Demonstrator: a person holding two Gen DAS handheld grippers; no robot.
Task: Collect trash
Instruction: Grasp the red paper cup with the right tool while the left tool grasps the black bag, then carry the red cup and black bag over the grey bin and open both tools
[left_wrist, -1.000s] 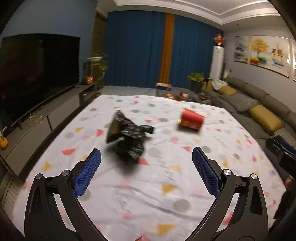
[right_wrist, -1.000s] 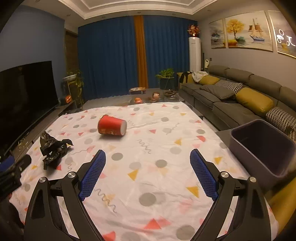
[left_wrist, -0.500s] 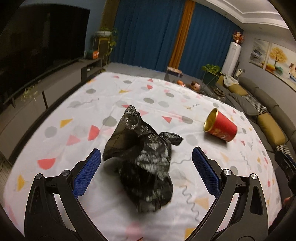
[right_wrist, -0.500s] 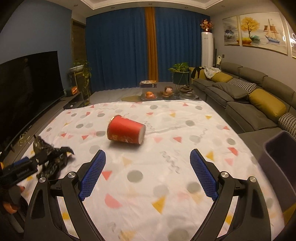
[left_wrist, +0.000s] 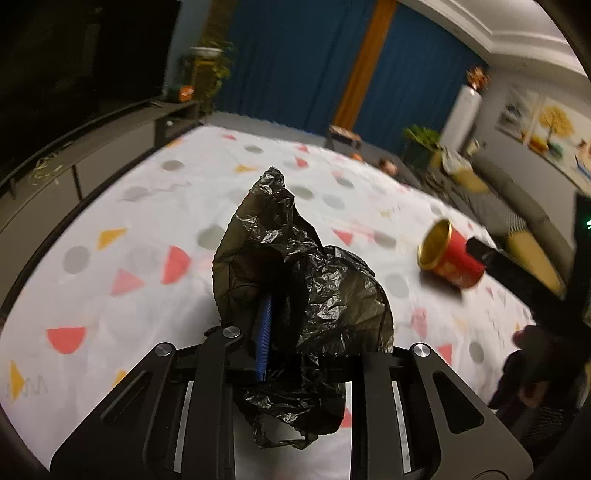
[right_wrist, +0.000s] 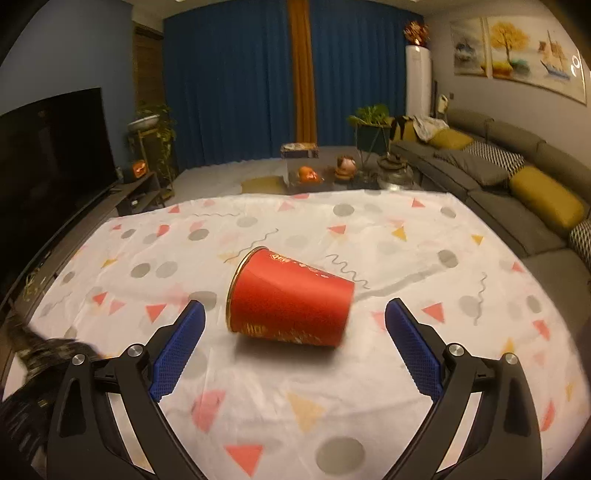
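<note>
Fingers (left_wrist: 263, 334) of the left gripper (left_wrist: 295, 332), wide apart a moment ago, are being closed on the black bag (left_wrist: 306, 295) near the cloth's (right_wrist: 369, 398) left edge, while the red cup (right_wrist: 290, 297) mid-cloth is now framed by the right gripper's (right_wrist: 293, 343) spread fingers, so both can be collected.

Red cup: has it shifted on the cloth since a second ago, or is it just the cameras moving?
Cannot tell. In the right wrist view the red cup lies on its side near the same grey squiggle on the cloth; the camera has closed in.

dim warm indoor light, fisheye-bent edges, motion blur perhaps worst at the sides.
</note>
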